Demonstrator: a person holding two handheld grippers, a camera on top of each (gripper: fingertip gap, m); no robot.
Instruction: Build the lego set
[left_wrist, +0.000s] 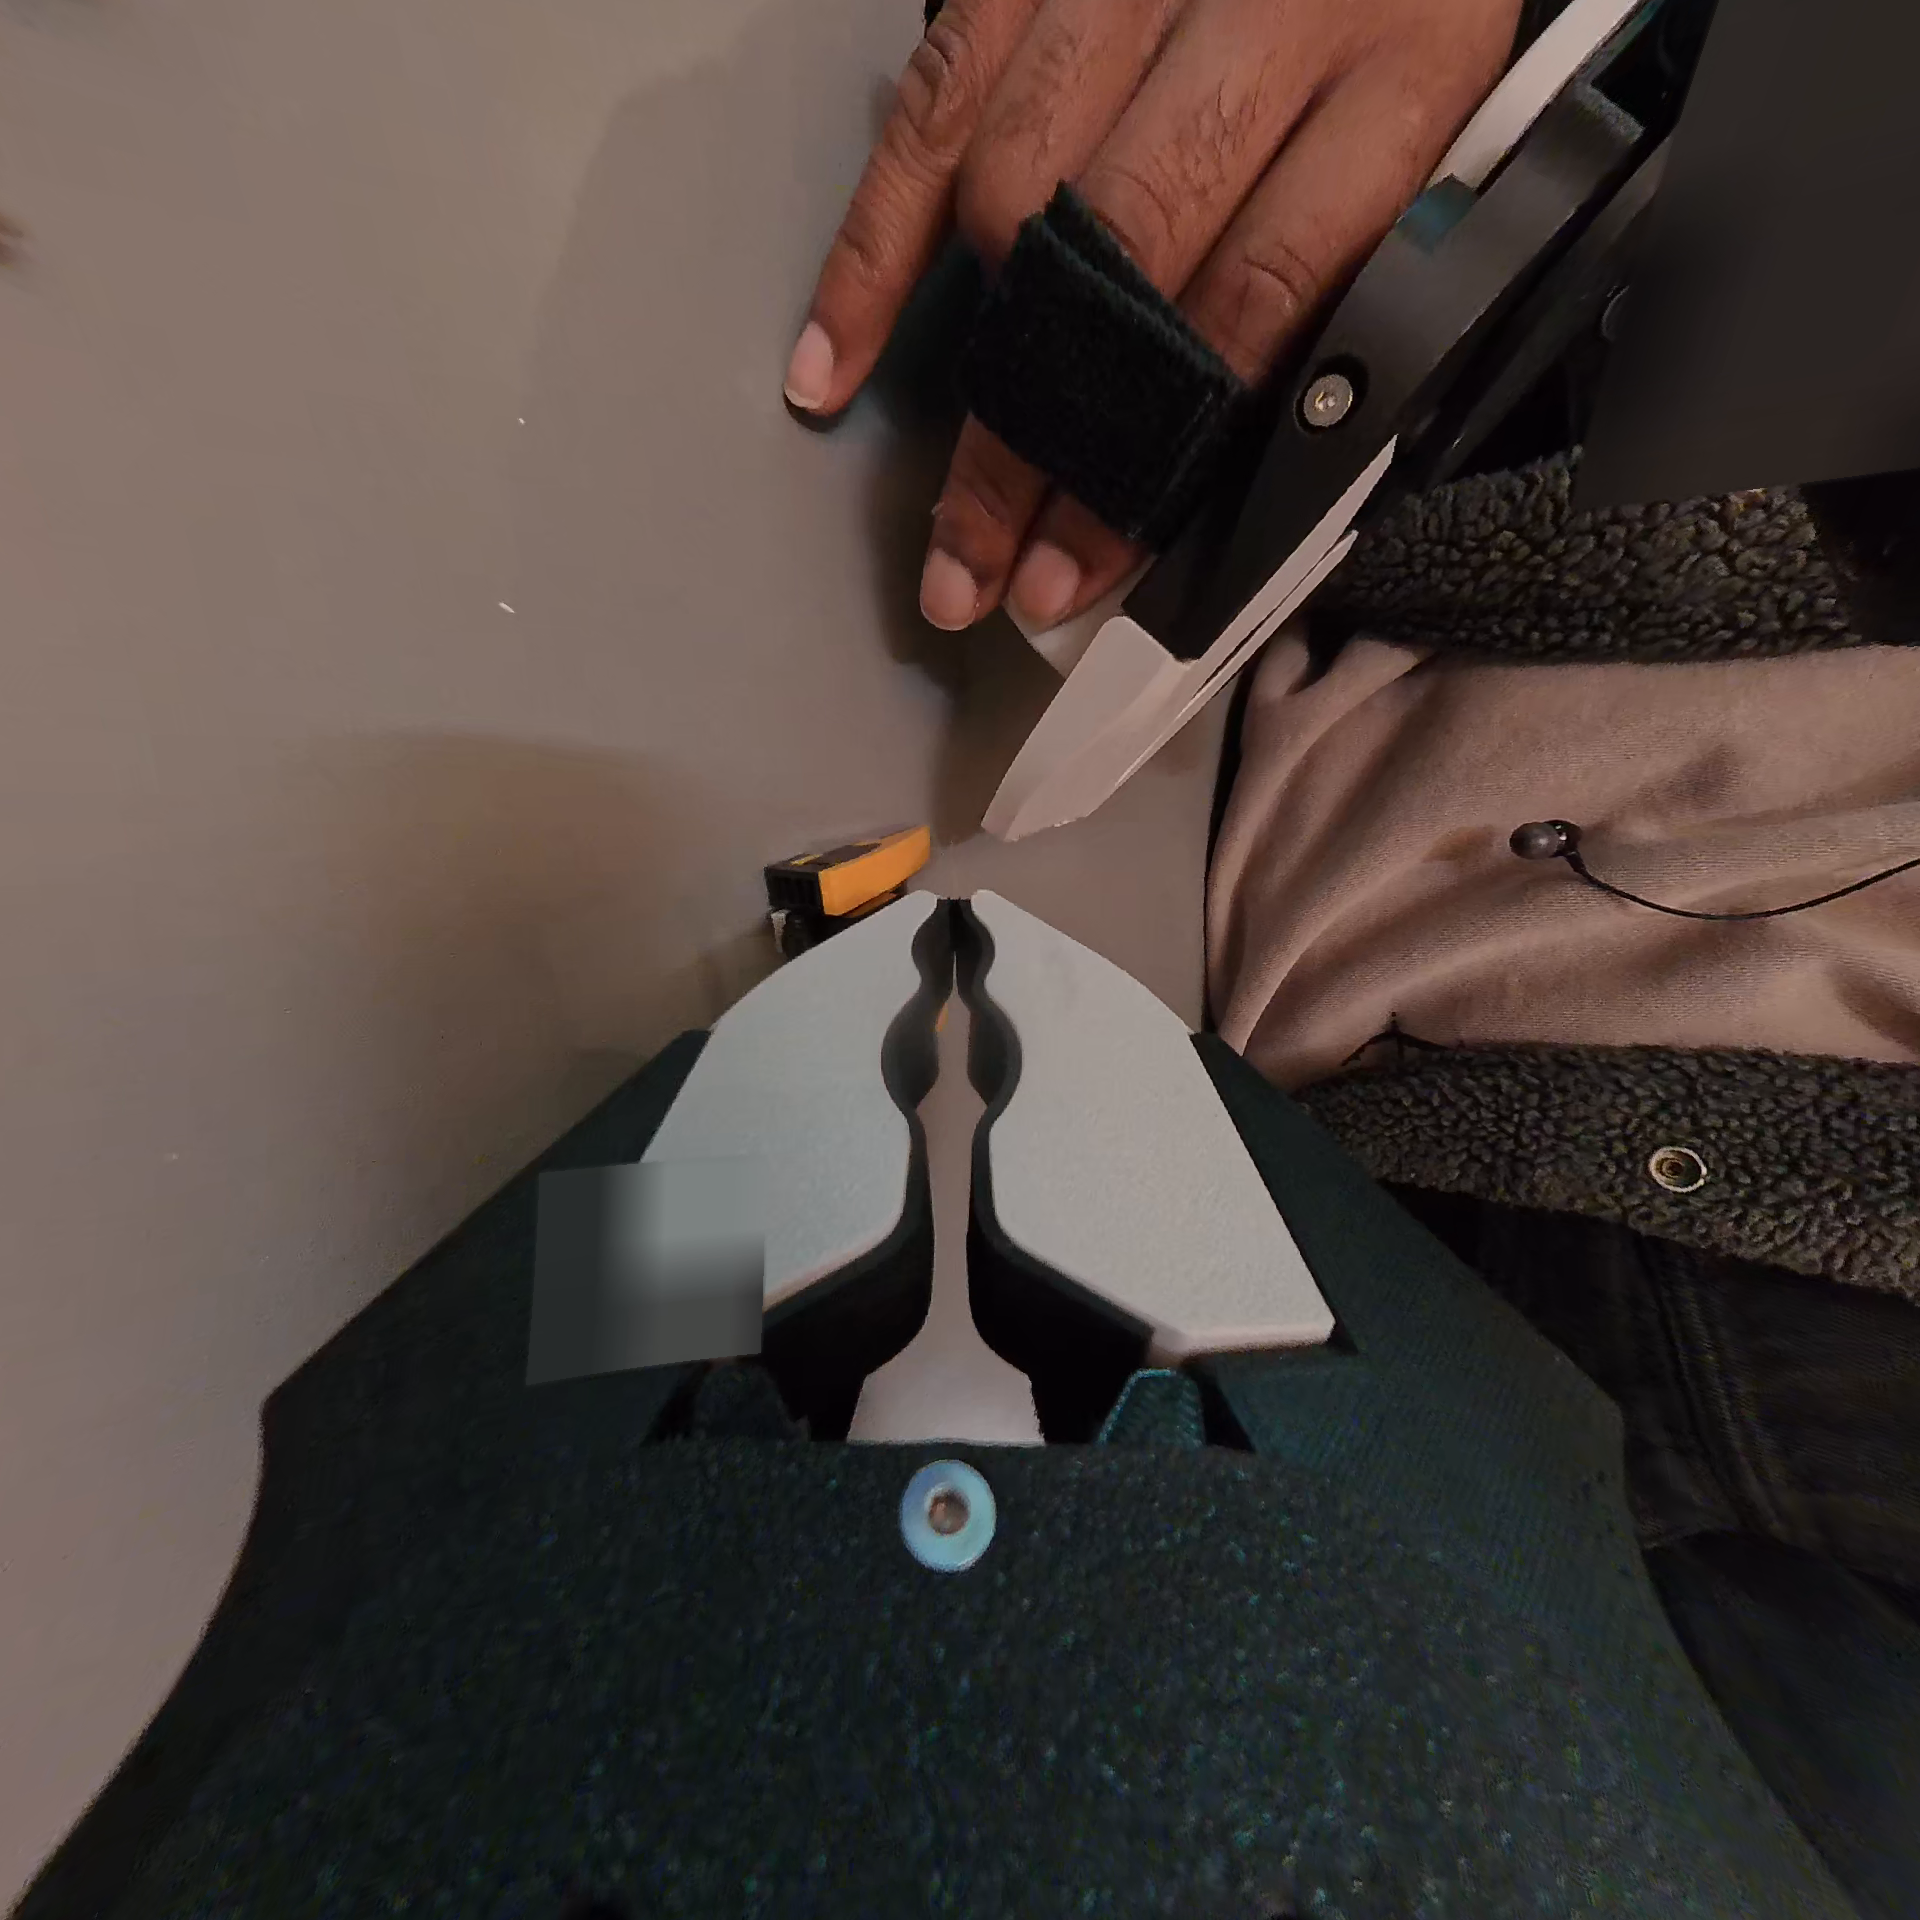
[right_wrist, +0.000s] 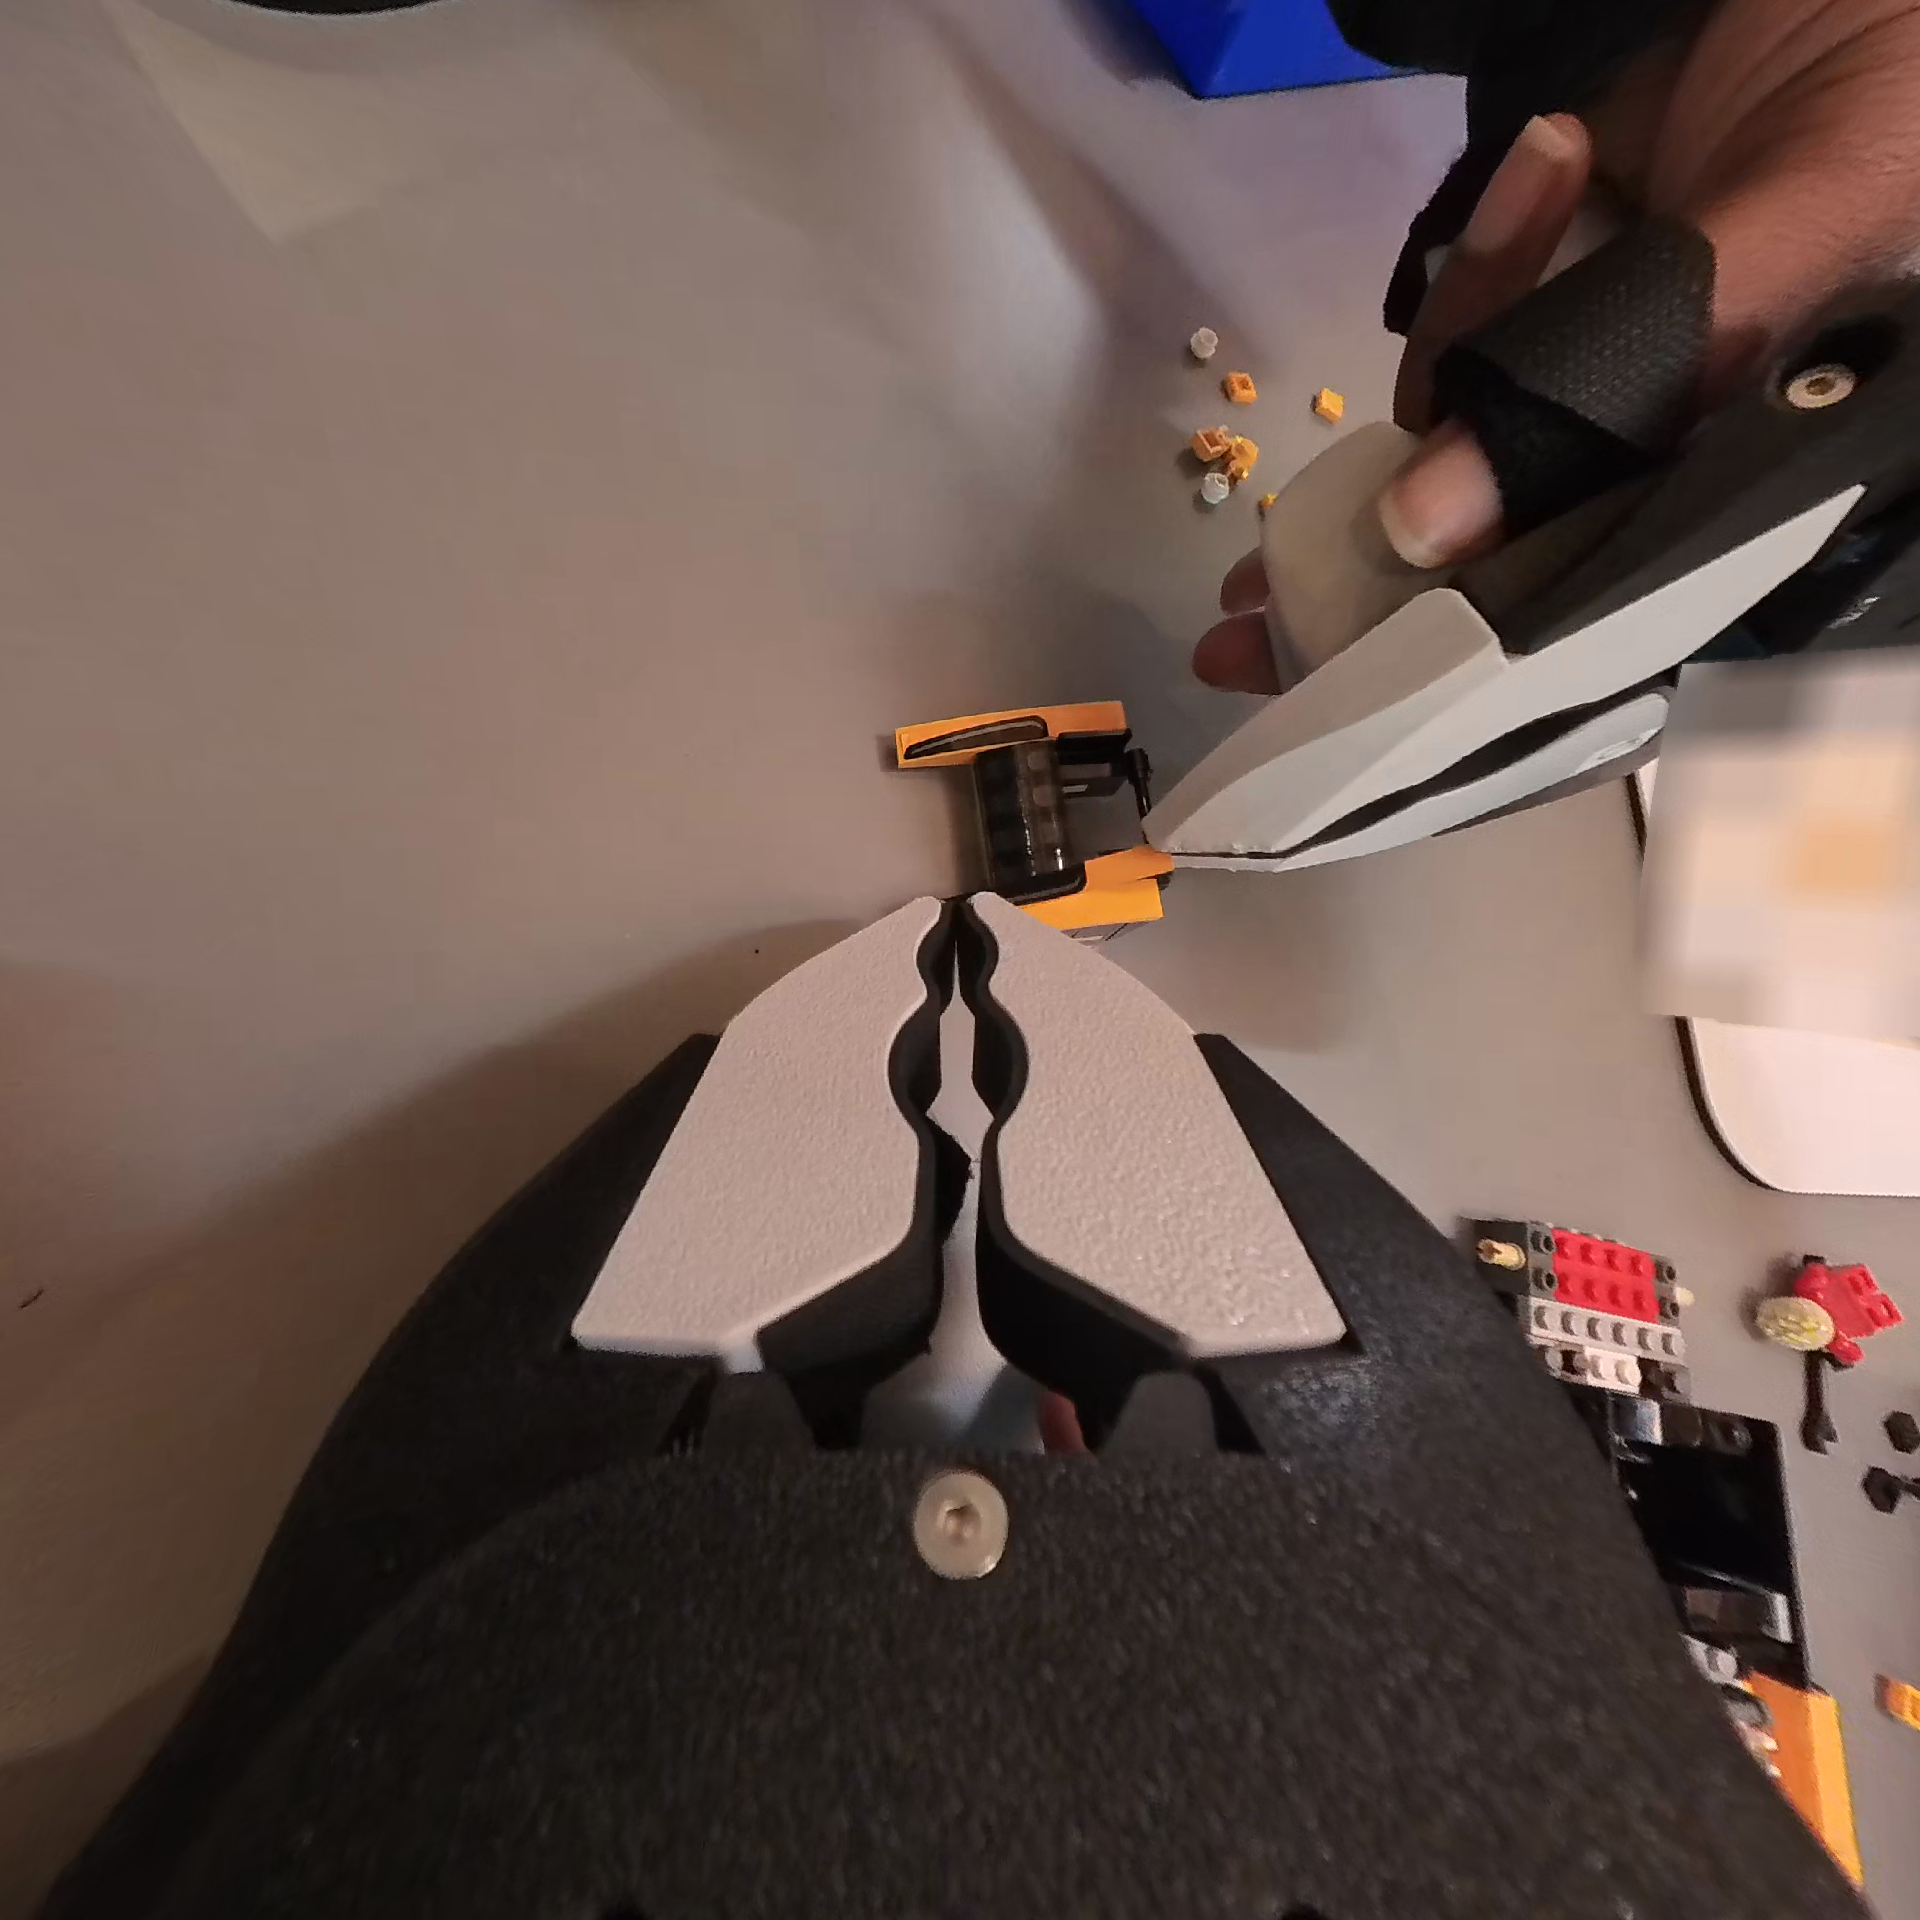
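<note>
On grey table (right_wrist: 416, 520): one orange-black assembly (right_wrist: 1029, 821) sitting.
Left claw (right_wrist: 1210, 847) pinching its edge; right claw (right_wrist: 954, 909) hovering nearly closed, empty; about eight loose bits (right_wrist: 1242, 431) lying beyond.

Desk (right_wrist: 520, 520): plain grey surface, a few small pale specks and one dark fleck visible on it.

Blue object (right_wrist: 1278, 47): at the far edge of the desk in the right wrist view, cut off by the frame; kind cannot be told.

White tray (right_wrist: 1808, 1122): rounded corner with dark rim, lying on the desk at the right edge of the view.

Jacket (left_wrist: 1558, 551): dark fleece with a metal snap (left_wrist: 1676, 1169), beyond the desk edge in the left wrist view. A beige garment (left_wrist: 1558, 831) shows beneath it.

Earbud (left_wrist: 1545, 837): black, on a thin cord, resting on the beige garment.
</note>
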